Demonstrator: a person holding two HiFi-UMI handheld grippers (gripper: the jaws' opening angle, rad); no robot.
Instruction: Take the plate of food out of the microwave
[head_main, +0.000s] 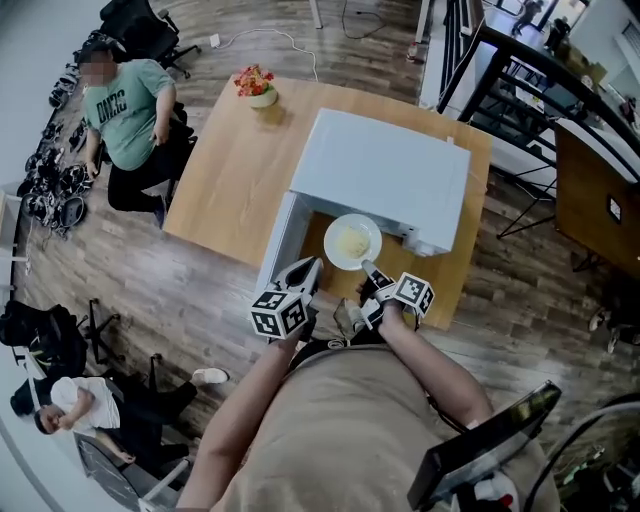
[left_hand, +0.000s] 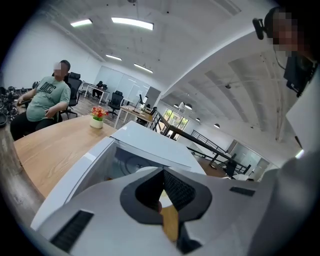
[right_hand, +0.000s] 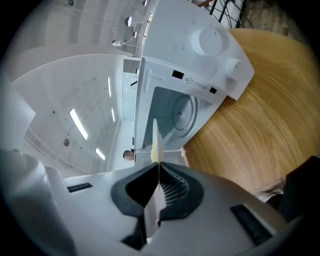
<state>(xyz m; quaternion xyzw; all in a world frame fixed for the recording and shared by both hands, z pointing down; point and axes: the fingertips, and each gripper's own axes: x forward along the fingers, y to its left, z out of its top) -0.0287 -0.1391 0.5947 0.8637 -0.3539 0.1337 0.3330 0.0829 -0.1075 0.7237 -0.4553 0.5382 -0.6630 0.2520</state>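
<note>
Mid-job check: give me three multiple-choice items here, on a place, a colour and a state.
1. Where is the plate? A) on the turntable B) on the floor C) held in front of the open microwave
2. The microwave's colour? A) white B) black C) red
3. The right tool is? A) open and empty B) shut on the plate's rim C) out of view
Answers: 1 C, the head view shows it outside the opening; 2 A, its casing is white; 3 B, its jaws pinch the rim.
</note>
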